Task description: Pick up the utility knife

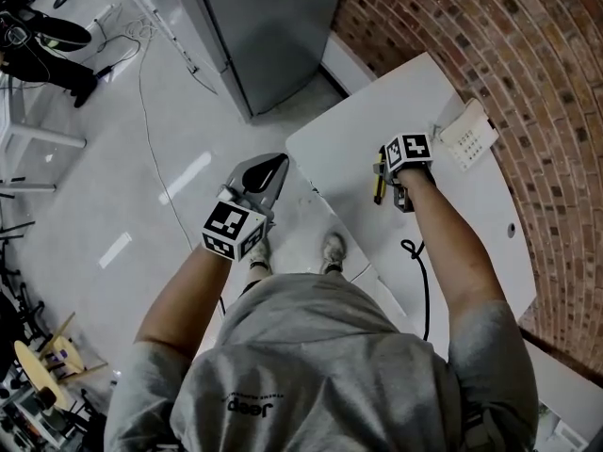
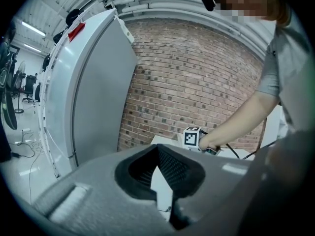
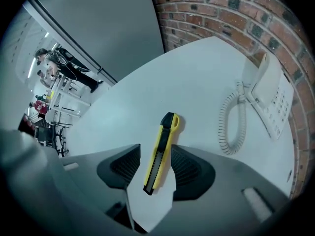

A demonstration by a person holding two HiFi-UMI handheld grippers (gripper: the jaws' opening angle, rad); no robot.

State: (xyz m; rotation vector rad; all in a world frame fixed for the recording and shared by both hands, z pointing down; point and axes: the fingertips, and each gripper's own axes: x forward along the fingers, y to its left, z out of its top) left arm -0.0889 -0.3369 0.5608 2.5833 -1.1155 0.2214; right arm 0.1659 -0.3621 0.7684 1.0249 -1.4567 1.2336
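Utility knife (image 3: 159,154), slim, yellow-black, between right gripper (image 3: 156,151) fingers (image 3: 189,168), ribbed, spread, left gripper (image 2: 157,154) closed

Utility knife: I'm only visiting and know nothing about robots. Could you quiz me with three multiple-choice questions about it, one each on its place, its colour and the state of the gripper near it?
1. Where is the utility knife?
A. On the floor
B. Flat on the white table, between the jaws of the right gripper
C. Held up in the air

2. What colours is the knife?
A. Red and white
B. Yellow and black
C. All blue

3. What state is the right gripper in?
A. Open, with one jaw on each side of the knife
B. Shut tight on the knife
C. Shut on nothing

Answers:
1 B: the right gripper view shows the knife lying on the tabletop between the two pads.
2 B: the body is yellow, with a black end and slider.
3 A: bare table shows between the knife and the left pad.
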